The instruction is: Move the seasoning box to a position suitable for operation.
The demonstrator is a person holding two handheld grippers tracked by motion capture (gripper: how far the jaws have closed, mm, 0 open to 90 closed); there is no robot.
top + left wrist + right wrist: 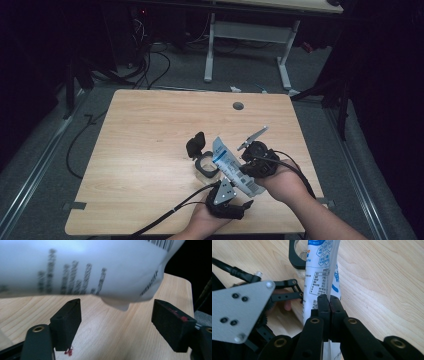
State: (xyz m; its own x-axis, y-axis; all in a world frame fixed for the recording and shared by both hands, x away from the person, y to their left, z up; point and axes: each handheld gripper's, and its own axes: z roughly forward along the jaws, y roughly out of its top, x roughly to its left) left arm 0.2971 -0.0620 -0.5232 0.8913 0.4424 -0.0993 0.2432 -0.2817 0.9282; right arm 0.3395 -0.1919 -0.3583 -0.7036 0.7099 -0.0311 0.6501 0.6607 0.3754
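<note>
Now | pouch (322, 270): blue-white, barcode, print unreadable | right gripper (329, 302) jaws clamp it

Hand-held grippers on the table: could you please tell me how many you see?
2: the left hand-held gripper near the table's front edge, jaws open, and the right hand-held gripper just beyond it, clamping the white pouch.

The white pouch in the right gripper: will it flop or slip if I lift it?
Probably floppy: the white pouch is thin film, pinched flat by the right gripper. Likely light, since it hangs off the table from one pinch. Its glossy film may slip.
</note>
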